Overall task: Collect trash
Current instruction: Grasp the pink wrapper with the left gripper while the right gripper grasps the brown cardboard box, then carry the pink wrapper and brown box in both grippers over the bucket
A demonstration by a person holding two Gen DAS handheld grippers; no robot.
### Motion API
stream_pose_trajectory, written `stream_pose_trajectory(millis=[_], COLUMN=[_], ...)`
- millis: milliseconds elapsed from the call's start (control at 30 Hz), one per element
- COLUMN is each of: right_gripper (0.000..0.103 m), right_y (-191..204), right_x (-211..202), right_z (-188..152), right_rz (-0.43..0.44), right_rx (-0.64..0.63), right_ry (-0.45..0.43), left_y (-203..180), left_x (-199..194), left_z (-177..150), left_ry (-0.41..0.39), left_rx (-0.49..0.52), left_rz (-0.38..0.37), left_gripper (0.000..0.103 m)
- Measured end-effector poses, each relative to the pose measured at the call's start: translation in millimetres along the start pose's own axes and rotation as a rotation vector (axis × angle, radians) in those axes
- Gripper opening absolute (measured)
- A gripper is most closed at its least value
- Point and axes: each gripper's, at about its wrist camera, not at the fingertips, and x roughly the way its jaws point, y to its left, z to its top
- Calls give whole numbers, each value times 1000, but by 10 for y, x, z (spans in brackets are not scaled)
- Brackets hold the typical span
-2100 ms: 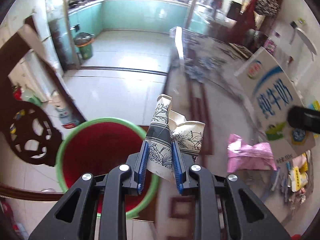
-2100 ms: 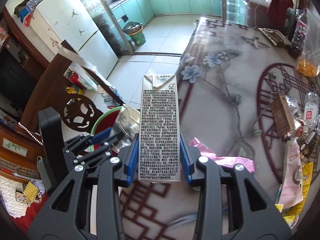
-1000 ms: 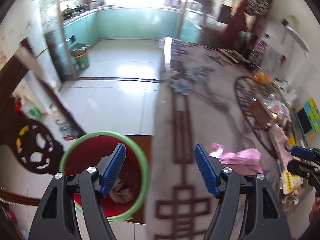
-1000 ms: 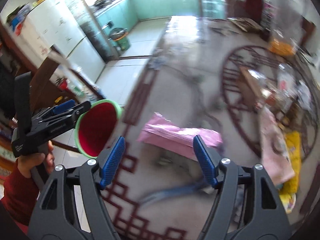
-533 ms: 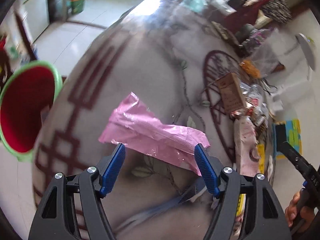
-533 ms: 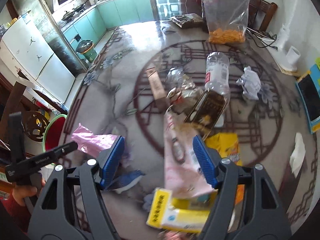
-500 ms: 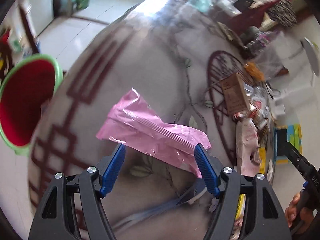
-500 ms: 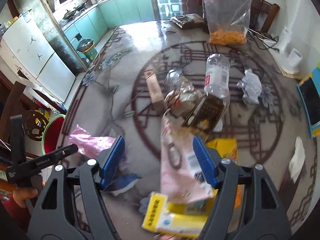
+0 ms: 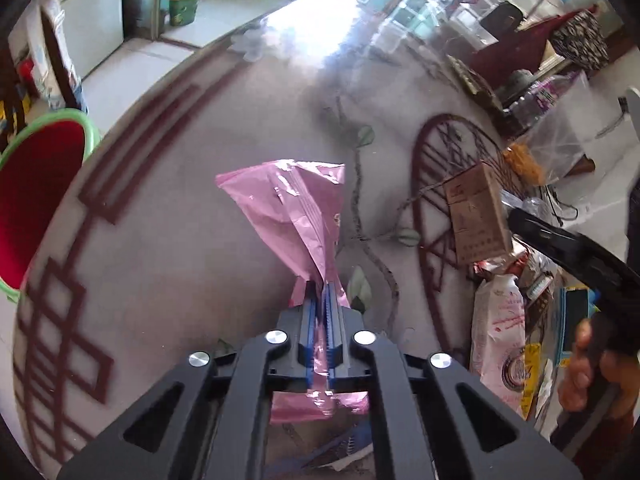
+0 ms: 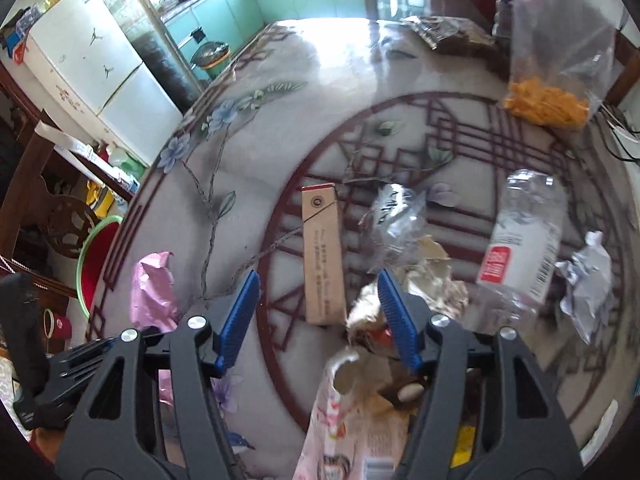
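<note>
My left gripper (image 9: pixel 320 290) is shut on the near end of a crumpled pink wrapper (image 9: pixel 296 208). The wrapper's far end rises off the patterned tablecloth and also shows in the right wrist view (image 10: pixel 154 292). My right gripper (image 10: pixel 318 280) hangs over a flat brown carton (image 10: pixel 322 256). Its jaws are closing, the carton lies between them, and the pads stand clear of its sides. The brown carton (image 9: pixel 476 216) appears at the right of the left wrist view too. A red bin with a green rim (image 9: pixel 90 128) stands off the table's left edge.
Litter crowds the table's right half: a clear plastic bottle (image 10: pixel 520 248), crumpled white paper (image 10: pixel 588 280), a crinkled clear wrapper (image 10: pixel 394 216), a pink-and-white packet (image 10: pixel 344 420) and a bag of orange snacks (image 10: pixel 548 100). A person's hand (image 9: pixel 584 368) holds the right tool.
The left jaws have closed on the pink wrapper and pulled it upright. The right gripper has moved in over the brown carton and its jaws have narrowed.
</note>
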Motion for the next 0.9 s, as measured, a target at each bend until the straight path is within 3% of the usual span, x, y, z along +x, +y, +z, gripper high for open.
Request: stream_pose_trajectory(millis=[33,67,167,333,500,700,833,900], right_gripper=[27,22,22,22,22,22,22,22], right_y=[13,25,-28,8,135,279,406,495], right_x=[99,188,207,-267,-534,-541,-545,-508], right_z=[3,-3,-39,-162,-419,-731,-841,-874], right_rz=[-11,-16,14,53,64,84,73,73], right_rx=[-14,-15,42,93,142,224,254,264], right_ry=[32,71,91,-14,-33,-8,-23,-10], left_y=[-48,-88,-162,-149,-68,157,255,344], left_x=[-51,-94,-213,-370,-478,-607,-708,-769], left_z=[-17,-38,-46,-43,-63,-74,-50,-3], left_ry=[-8,-13,-10,-39,-54,-34,-65,-69], left_rx=[30,56,118,175,229,259,350,351], left_rz=[9,16,35,48,14,-10,30,16], left_gripper=[0,0,0,0,0,1,1,1])
